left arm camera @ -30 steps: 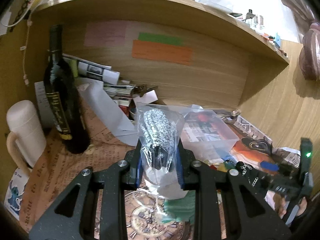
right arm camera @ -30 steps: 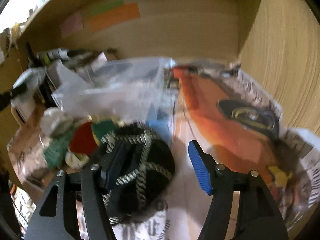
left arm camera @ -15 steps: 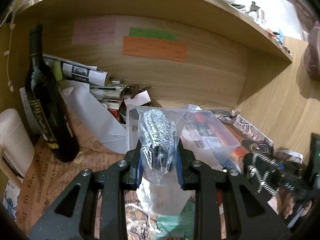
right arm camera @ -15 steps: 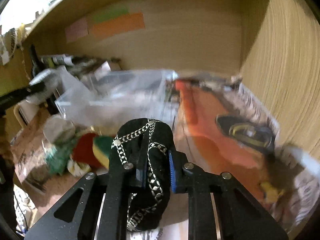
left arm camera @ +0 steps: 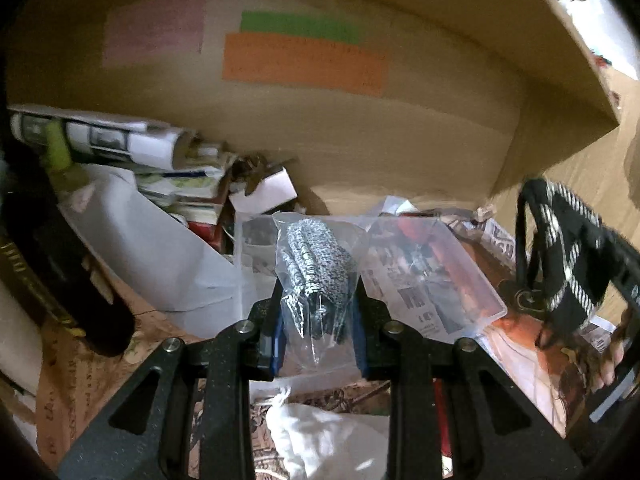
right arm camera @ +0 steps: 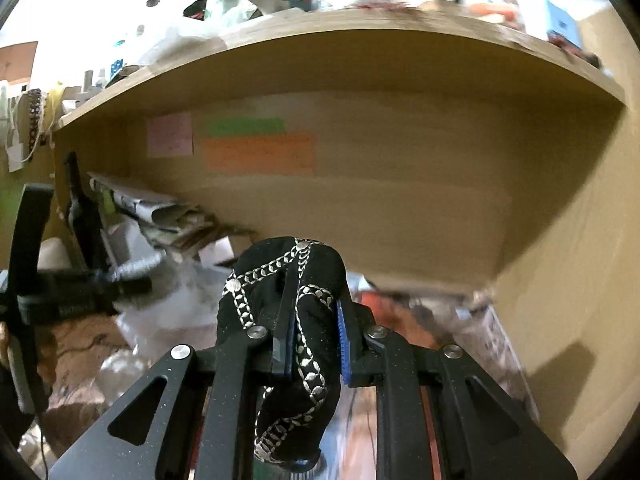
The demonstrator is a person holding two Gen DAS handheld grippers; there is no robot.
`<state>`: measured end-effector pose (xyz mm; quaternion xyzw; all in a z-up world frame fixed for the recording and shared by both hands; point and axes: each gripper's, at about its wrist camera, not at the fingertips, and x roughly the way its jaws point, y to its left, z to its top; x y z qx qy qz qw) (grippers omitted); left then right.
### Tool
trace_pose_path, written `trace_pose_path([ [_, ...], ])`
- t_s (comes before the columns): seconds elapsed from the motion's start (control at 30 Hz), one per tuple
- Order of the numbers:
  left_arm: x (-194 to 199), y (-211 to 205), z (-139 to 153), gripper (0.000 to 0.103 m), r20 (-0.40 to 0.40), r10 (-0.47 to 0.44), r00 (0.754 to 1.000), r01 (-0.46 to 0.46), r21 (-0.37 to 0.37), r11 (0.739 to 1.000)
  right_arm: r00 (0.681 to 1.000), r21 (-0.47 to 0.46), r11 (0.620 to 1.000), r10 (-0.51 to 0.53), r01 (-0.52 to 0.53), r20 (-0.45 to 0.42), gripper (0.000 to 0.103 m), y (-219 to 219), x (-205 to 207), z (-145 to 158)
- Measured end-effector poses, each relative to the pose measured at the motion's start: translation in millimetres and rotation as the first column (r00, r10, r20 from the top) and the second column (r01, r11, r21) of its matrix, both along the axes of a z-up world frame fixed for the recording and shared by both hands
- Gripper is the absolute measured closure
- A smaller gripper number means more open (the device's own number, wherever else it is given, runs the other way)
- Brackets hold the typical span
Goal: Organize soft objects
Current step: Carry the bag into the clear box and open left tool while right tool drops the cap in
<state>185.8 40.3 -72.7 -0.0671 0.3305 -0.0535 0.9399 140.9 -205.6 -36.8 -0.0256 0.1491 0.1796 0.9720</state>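
My left gripper is shut on a clear plastic bag with a black-and-white knit item inside, held above the cluttered desk. My right gripper is shut on a black fabric pouch with silver chain trim, lifted high under the shelf. The pouch also shows in the left wrist view at the right, raised above the desk. A clear plastic box lies just behind my left gripper. A white cloth bag lies below the left gripper.
A dark wine bottle stands at the left. Rolled papers and magazines are piled at the back left. Coloured sticky notes hang on the wooden back wall. A shelf runs overhead. Newspaper covers the desk.
My right gripper closed on the black pouch and lifted it up off the desk. My left gripper moved forward and lower towards the clear box, still holding its bag.
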Motion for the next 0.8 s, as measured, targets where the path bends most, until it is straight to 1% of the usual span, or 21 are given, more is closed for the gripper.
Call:
trace_pose_path([
  [0.1,14.4,0.7,-8.4,0.076,-0.044,-0.009,0.999,0.009,-0.001,1.000,1.000,-0.011,1.000,0.020,-0.020,-0.006,0.088,12.1,20.6,1.3],
  [0.23,32.5,-2.1,-20.4,0.076,-0.095,-0.031,0.995,0.031,0.000,1.000,0.999,-0.045,0.998,0.040,-0.041,-0.032,0.088,28.6,43.9,-6.3],
  [0.4,51.2,-9.3,-33.5,0.076,-0.145,-0.053,0.988,0.058,0.028,0.998,0.991,-0.096,0.992,0.065,-0.076,-0.118,0.088,47.9,76.3,-31.1],
  [0.47,56.4,-12.7,-36.7,0.076,-0.157,-0.062,0.986,0.069,0.042,0.997,0.984,-0.111,0.989,0.076,-0.095,-0.162,0.088,53.8,86.8,-41.5],
  [0.67,62.0,-27.4,-42.4,0.076,-0.176,-0.086,0.981,0.107,0.114,0.988,0.954,-0.165,0.975,0.099,-0.150,-0.282,0.088,67.0,107.7,-67.6],
  [0.7,62.5,-29.8,-43.6,0.076,-0.180,-0.088,0.980,0.111,0.123,0.986,0.947,-0.171,0.972,0.104,-0.161,-0.302,0.086,68.7,109.6,-70.9],
  [0.77,63.3,-33.2,-45.1,0.074,-0.186,-0.091,0.978,0.117,0.135,0.984,0.938,-0.174,0.970,0.107,-0.172,-0.330,0.085,71.1,111.2,-75.1],
  [0.8,62.7,-34.1,-45.7,0.073,-0.189,-0.092,0.978,0.119,0.137,0.983,0.935,-0.175,0.969,0.107,-0.174,-0.339,0.081,71.2,111.4,-76.0],
])
